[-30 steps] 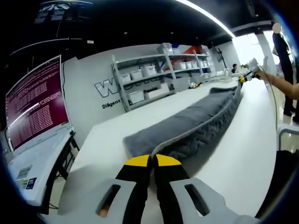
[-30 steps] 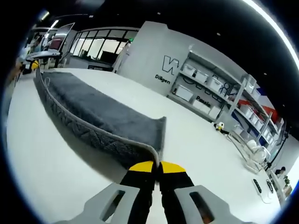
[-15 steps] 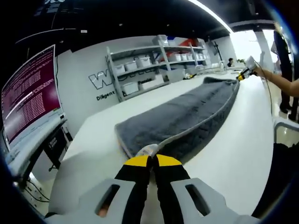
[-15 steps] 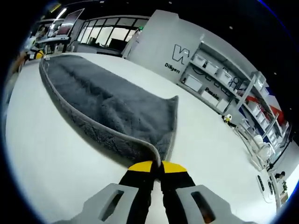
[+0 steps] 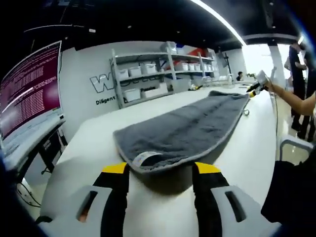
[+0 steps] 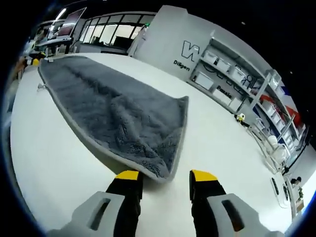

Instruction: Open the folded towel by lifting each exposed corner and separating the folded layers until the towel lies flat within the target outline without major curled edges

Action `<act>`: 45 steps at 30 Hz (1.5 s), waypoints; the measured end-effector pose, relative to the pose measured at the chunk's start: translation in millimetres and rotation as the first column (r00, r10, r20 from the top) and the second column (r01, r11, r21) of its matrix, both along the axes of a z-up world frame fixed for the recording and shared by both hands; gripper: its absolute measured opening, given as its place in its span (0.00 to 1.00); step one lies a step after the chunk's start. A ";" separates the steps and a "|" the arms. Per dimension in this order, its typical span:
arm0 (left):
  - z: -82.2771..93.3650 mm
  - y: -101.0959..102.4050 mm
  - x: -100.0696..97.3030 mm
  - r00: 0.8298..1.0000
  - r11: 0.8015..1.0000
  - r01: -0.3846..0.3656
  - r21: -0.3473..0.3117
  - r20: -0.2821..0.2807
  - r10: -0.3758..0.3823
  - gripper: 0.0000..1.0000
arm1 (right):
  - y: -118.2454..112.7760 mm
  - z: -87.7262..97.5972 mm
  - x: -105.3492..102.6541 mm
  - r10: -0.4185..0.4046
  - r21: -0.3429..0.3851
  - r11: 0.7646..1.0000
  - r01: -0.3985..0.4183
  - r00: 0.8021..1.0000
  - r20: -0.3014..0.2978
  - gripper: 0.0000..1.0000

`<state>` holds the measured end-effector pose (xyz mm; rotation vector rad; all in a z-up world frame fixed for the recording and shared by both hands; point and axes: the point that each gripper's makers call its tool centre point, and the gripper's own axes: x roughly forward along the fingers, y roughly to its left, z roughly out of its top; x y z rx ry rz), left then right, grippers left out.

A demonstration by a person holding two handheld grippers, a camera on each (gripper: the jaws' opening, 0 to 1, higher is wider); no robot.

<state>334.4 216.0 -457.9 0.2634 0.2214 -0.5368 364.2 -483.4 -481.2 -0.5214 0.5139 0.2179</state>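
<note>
- Left gripper [image 5: 160, 170], nearest in the left gripper view: its two yellow-tipped jaws stand wide apart, holding nothing, just short of the towel's near corner.
- Grey towel [image 5: 185, 131]: it lies spread out on the white table [image 5: 89, 148], running lengthwise away from the left gripper. The near corner sits between the parted jaws, with a pale label on it and a light trim along the edge.
- In the right gripper view, the right gripper [image 6: 165, 177] also has its yellow-tipped jaws spread apart and empty, just before the towel's [image 6: 113, 111] opposite end corner.
- The plush surface near that corner is rumpled into soft ridges; the rest looks fairly flat.
- At the towel's far end, in the left gripper view, the right gripper [image 5: 254, 88] shows small, held by a person's outstretched arm [image 5: 291, 101].
- Left of the towel, off the table: a monitor [image 5: 29, 91] with a magenta screen of text.
- Beyond the towel: metal shelves [image 5: 158, 74] of white bins against a grey wall with lettering.
</note>
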 end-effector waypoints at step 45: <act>17.7 -64.1 -16.5 0.991 0.988 0.126 -0.094 -0.036 -0.129 0.98 | 256.4 30.9 -33.6 0.546 0.407 0.759 -0.508 0.837 0.028 0.62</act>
